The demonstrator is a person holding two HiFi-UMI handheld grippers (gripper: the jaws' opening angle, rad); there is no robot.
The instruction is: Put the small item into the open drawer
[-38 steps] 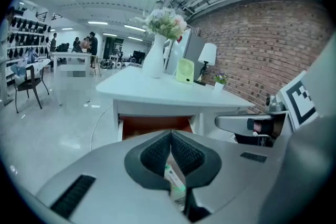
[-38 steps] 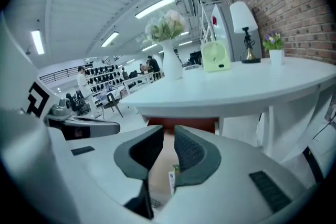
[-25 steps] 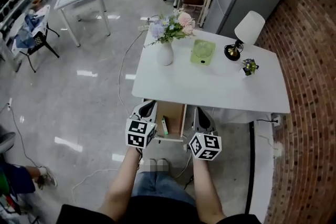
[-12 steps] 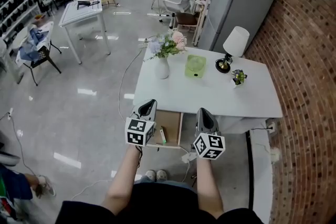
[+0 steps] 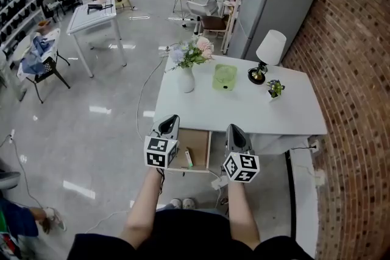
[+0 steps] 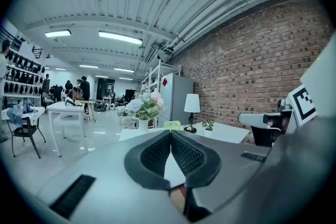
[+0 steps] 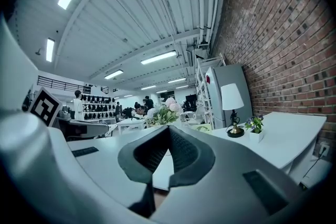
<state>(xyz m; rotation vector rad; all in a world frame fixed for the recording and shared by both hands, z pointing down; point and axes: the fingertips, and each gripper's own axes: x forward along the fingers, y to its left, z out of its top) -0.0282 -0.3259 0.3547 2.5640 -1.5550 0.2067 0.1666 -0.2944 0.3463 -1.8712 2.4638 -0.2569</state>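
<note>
Under the front edge of the white table (image 5: 244, 109), the wooden drawer (image 5: 198, 143) stands pulled out. A small green and white item (image 5: 188, 159) lies inside it near its left side. My left gripper (image 5: 169, 123) hovers at the drawer's left edge, shut with nothing between its jaws. At the drawer's right edge my right gripper (image 5: 234, 130) is also shut and empty. In the left gripper view the pads (image 6: 157, 157) meet at the tip. In the right gripper view the pads (image 7: 181, 152) meet in the same way.
On the table stand a white vase of flowers (image 5: 186, 78), a green fan (image 5: 224, 77), a black lamp with a white shade (image 5: 266, 55) and a small potted plant (image 5: 275, 89). A brick wall (image 5: 359, 100) runs along the right. Cables lie on the floor.
The head view has lifted, so the table sits a little lower and farther. Both grippers keep their places beside the drawer, and the item stays inside it.
</note>
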